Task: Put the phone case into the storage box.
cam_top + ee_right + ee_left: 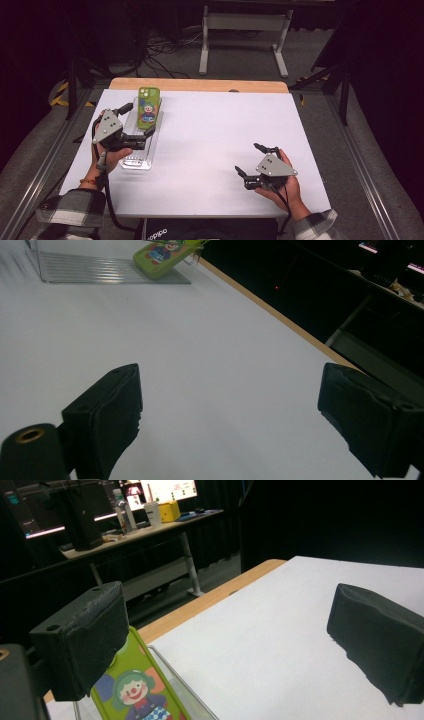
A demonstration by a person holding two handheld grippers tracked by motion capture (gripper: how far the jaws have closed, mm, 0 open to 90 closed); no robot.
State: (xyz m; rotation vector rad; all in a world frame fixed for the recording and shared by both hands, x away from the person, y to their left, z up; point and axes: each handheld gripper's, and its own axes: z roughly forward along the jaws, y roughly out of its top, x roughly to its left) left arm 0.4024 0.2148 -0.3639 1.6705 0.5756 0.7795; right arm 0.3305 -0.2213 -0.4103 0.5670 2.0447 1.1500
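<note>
A green phone case (148, 105) printed with a cartoon clown lies face up, tilted, its far end propped on the rim of a clear plastic tray (138, 161) at the table's left side.

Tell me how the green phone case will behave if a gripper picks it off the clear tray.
The green phone case looks thin and flat, so probably light and slightly bendy. It lies tilted on the clear tray's end, so a nudge may slide it off. Its glossy printed back may slip between pads.

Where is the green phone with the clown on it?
In the high view the green phone lies at the table's far left, on a clear tray, just beyond the open left gripper.
</note>
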